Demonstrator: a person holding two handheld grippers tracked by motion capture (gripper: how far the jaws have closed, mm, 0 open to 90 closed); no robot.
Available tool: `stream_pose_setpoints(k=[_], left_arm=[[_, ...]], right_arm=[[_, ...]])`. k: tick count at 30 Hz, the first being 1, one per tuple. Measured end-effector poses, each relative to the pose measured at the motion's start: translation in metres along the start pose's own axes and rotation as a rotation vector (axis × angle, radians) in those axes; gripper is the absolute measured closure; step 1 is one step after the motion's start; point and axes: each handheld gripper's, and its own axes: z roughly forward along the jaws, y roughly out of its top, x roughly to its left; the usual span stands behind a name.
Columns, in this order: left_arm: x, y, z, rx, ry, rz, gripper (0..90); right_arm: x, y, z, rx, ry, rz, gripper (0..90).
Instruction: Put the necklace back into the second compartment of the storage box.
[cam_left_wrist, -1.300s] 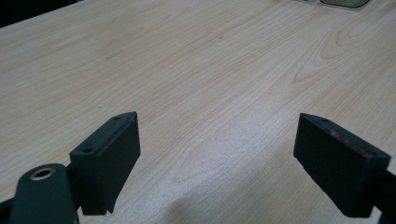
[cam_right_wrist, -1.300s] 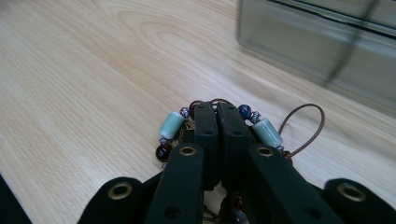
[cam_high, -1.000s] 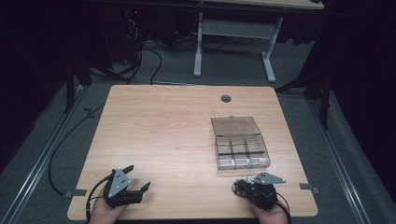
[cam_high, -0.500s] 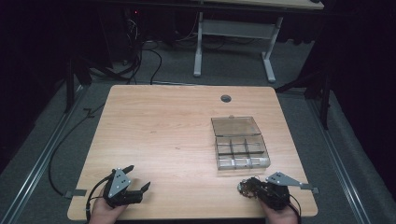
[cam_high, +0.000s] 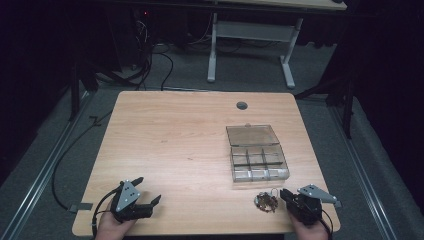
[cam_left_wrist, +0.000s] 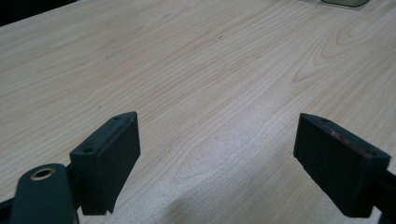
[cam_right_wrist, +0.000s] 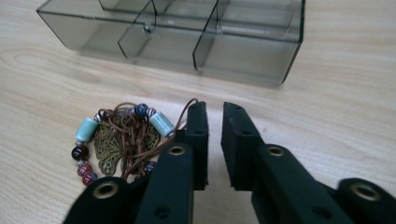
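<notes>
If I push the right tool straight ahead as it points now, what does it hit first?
Probably the near wall of the clear box, dead ahead of the right tool. The necklace lies just left of that line, its cord touching one jaw.

Light pools on the wooden table (cam_high: 200, 145) from above while everything from nine through twelve to three o'clock sinks into near-black. The high view is soft and grainy. In both gripper views the tabletop is evenly lit, with faint shadows under the jaws; near jaw parts blur.
</notes>
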Motion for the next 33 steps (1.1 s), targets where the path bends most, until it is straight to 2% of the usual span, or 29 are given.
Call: stream_pose_setpoints(k=[3,5,7,8,11,13,14,19,25,26,27,33], left_arm=[[0.0,0.0,0.0,0.0,0.001,0.002,15.1],[-0.001,0.0,0.0,-0.002,-0.002,0.005,15.1],[-0.001,0.0,-0.001,-0.004,-0.007,0.003,15.1],[-0.001,0.0,-0.001,-0.004,-0.007,0.003,15.1],[0.0,0.0,-0.001,-0.006,-0.009,0.004,15.1],[0.0,0.0,-0.001,-0.006,-0.011,0.004,15.1],[-0.001,0.0,-0.001,-0.007,-0.012,0.005,15.1],[0.0,-0.001,-0.002,-0.013,-0.02,0.002,15.1],[0.0,-0.001,-0.002,-0.013,-0.025,0.003,15.1],[0.0,-0.001,-0.002,-0.012,-0.026,0.003,15.1],[0.0,0.0,-0.001,-0.012,-0.028,0.001,15.1],[0.0,0.0,-0.001,-0.011,-0.031,0.002,15.0]], right_arm=[[-0.001,0.002,0.003,0.046,0.017,0.025,73.4],[0.001,0.006,0.005,0.117,0.01,0.017,67.2],[0.002,0.008,0.006,0.152,-0.005,-0.006,65.7],[0.002,0.008,0.006,0.152,-0.005,-0.006,65.7],[0.004,0.017,0.004,0.207,-0.016,0.006,61.4],[0.003,0.02,0.004,0.218,-0.019,0.01,60.7],[0.003,0.025,0.004,0.255,-0.019,0.015,58.3],[0.004,0.034,0.008,0.351,-0.039,0.001,52.6],[0.002,0.041,0.01,0.451,-0.007,0.034,42.0],[0.002,0.041,0.01,0.451,-0.007,0.034,42.0],[0.002,0.043,0.01,0.486,0.008,0.04,39.2],[0.003,0.049,0.011,0.54,0.027,0.032,33.5]])
